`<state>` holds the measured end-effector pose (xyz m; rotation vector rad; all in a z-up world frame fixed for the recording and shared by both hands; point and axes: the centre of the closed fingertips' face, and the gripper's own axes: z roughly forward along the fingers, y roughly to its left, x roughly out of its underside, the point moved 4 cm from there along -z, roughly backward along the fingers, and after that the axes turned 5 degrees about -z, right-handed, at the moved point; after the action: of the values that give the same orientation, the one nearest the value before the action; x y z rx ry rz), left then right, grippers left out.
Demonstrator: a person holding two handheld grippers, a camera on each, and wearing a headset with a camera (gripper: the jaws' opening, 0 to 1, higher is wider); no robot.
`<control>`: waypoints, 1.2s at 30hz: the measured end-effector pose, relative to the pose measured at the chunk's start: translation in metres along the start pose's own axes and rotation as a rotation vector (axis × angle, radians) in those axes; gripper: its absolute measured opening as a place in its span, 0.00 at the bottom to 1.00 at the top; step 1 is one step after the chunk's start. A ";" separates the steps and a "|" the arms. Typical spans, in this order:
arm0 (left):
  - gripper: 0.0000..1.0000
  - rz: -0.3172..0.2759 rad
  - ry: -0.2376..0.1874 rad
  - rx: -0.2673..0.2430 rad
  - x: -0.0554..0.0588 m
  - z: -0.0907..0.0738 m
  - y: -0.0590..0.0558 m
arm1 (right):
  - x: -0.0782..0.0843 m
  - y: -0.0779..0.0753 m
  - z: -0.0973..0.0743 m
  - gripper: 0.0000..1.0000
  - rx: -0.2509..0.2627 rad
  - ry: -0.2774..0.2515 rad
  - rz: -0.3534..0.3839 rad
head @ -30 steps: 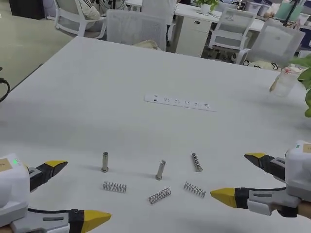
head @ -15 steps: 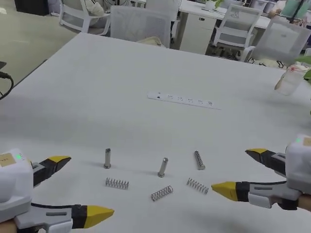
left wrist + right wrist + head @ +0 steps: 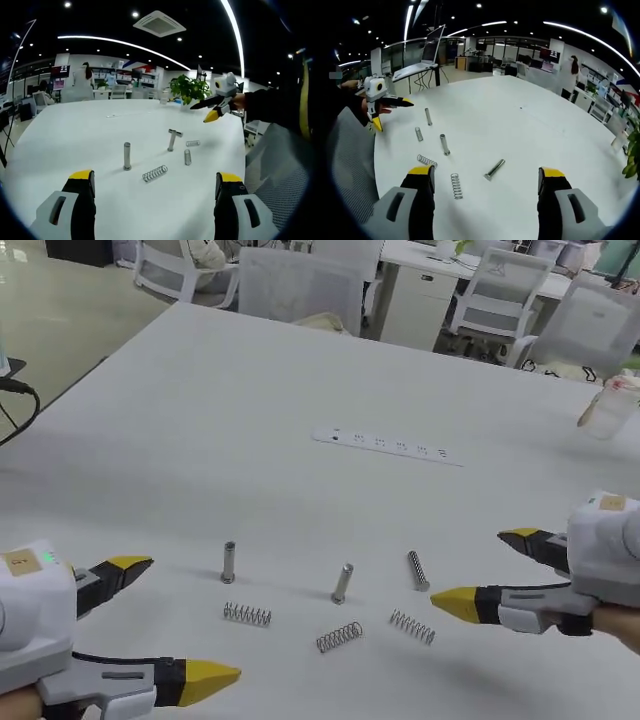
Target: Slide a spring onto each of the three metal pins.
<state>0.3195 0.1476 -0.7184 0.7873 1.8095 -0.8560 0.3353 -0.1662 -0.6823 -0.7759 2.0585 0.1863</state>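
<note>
Grippers are hovering low over the table, nothing held. Left gripper is reaching in from the near left with its jaws spread wide. Right gripper is pointing leftward, jaws likewise apart, its lower tip near the right spring. Left pin and middle pin are standing; right pin is lying flat. Left spring and middle spring are lying loose just before the pins.

Three pins — rightmost seemingly lying — behind three springs.
</note>
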 end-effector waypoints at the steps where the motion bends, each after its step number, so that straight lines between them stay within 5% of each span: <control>1: 0.99 0.000 0.000 0.000 0.000 0.000 0.000 | -0.001 -0.001 0.002 0.84 -0.001 0.006 -0.005; 24: 0.99 -0.009 -0.001 -0.003 0.001 -0.001 0.001 | -0.002 -0.016 0.051 0.76 -0.030 0.117 0.002; 36: 0.99 -0.016 -0.006 -0.012 0.002 -0.002 0.002 | 0.004 -0.024 0.068 0.56 0.000 0.184 0.046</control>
<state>0.3195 0.1513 -0.7204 0.7626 1.8167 -0.8560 0.3958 -0.1587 -0.7213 -0.7702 2.2509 0.1452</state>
